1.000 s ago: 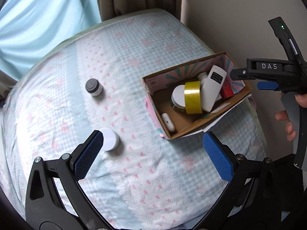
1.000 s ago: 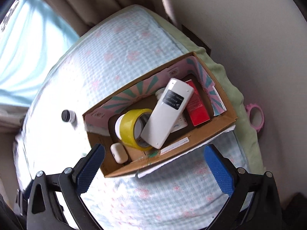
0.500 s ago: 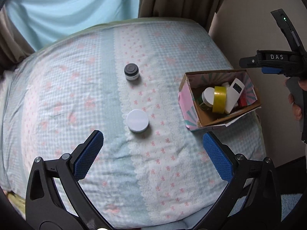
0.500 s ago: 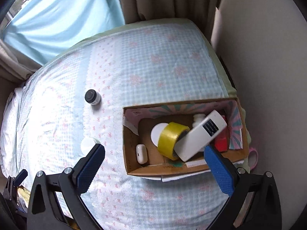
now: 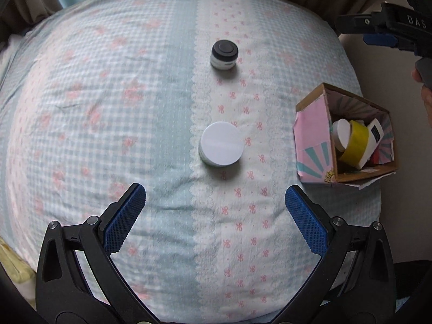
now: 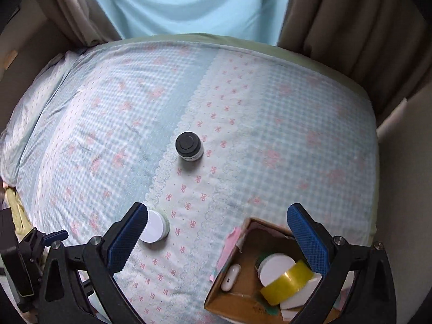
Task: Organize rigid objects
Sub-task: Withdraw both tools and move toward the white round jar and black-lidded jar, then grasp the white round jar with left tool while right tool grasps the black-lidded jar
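A flat white round jar [image 5: 221, 148] lies on the bedspread just ahead of my open left gripper [image 5: 215, 217]; the right wrist view shows this white jar [image 6: 155, 226] beside the left finger. Farther off stands a small white jar with a black lid [image 5: 224, 54], also the black-lidded jar [image 6: 189, 146]. A cardboard box [image 5: 313, 140] at the right holds a yellow tape roll [image 5: 355, 145], a white remote and other items. My right gripper [image 6: 217, 236] is open above the box [image 6: 239, 245], holding nothing; the tape roll [image 6: 287, 282] and a white earbud case [image 6: 230, 278] lie inside.
The bed is covered by a blue checked spread with pink bows [image 5: 108, 108]. Curtains [image 6: 337, 13] and a pale blue drape [image 6: 189, 0] hang behind the bed. A wall runs along the right edge. The right gripper's body [image 5: 391, 32] and a hand show at the upper right.
Both cameras have swung left, away from the box, toward the middle of the bed. The two jars now sit centred ahead; the box has slid to the right and bottom edges.
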